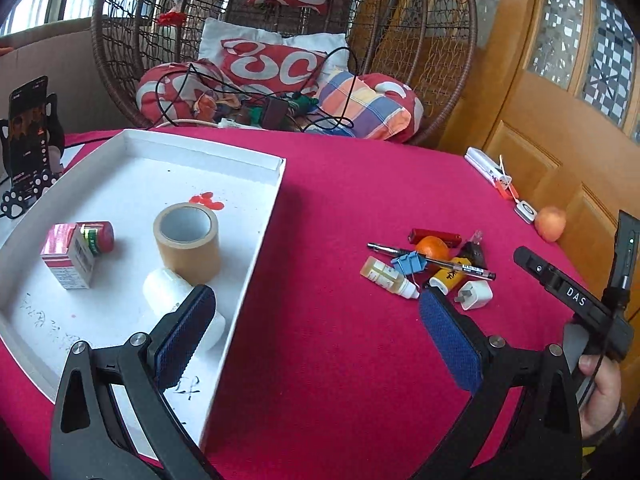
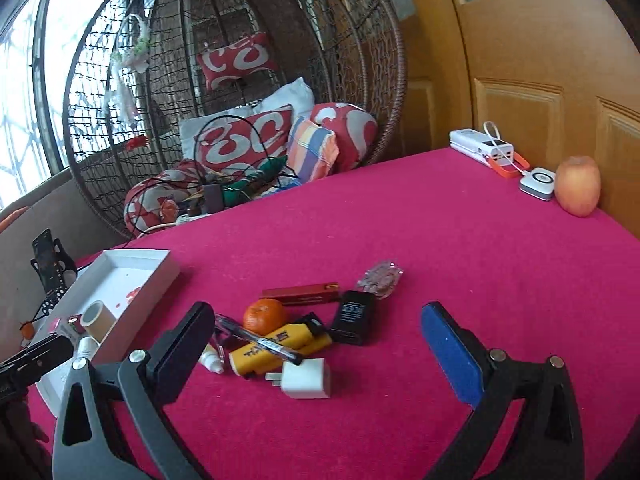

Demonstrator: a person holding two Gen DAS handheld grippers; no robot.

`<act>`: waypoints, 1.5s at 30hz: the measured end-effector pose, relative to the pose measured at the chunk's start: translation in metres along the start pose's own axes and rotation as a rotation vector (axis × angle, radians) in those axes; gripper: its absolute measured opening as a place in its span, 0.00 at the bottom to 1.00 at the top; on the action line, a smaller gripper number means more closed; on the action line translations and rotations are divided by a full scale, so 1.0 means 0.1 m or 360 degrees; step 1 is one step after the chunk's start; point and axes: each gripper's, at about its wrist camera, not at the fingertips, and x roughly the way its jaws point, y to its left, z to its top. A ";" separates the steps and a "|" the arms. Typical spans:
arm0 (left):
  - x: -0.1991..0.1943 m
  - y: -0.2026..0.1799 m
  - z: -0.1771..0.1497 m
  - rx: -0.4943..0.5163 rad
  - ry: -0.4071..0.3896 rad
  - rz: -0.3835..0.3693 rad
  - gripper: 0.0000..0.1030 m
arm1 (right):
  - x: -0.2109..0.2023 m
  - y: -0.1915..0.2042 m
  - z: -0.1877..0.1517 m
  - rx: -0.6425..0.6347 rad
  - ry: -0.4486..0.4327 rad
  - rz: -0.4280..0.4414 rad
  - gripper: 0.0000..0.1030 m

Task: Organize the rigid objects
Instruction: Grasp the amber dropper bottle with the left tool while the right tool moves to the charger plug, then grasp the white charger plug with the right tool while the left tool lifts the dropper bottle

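**Both fingers empty; next pick is from the pile**

On my left sits the white tray (image 1: 256,240), already holding a small box (image 1: 68,258), a red jar (image 1: 98,235), a tape roll (image 1: 187,238) and a white bottle (image 1: 168,292). My left gripper (image 1: 316,328) hovers wide open with nothing in it, one finger over the tray's near corner and the other over bare bench (image 1: 340,208).

To the right of the tray lies the unsorted pile, well apart from it: dropper bottle (image 1: 386,276), blue clip (image 1: 410,261), pen (image 1: 432,260), tangerine (image 1: 432,247), yellow tube (image 2: 276,350), white plug (image 2: 306,378), black adapter (image 2: 354,316) and red case (image 2: 300,294). My right gripper (image 2: 316,348) is also spread wide and empty, low in front of the pile.

I judge the plug the cleanest pick: it lies nearest and loose at the pile's edge. I'd straddle its flat sides, close squarely, and lift straight up. The pen lies across the tube, so pulling the tube first would likely drag it.
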 end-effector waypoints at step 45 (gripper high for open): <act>0.58 -0.44 0.01 0.0326 0.0161 -0.0118 0.62 | 0.53 0.38 -0.24 -0.0474 0.0441 0.0129 0.44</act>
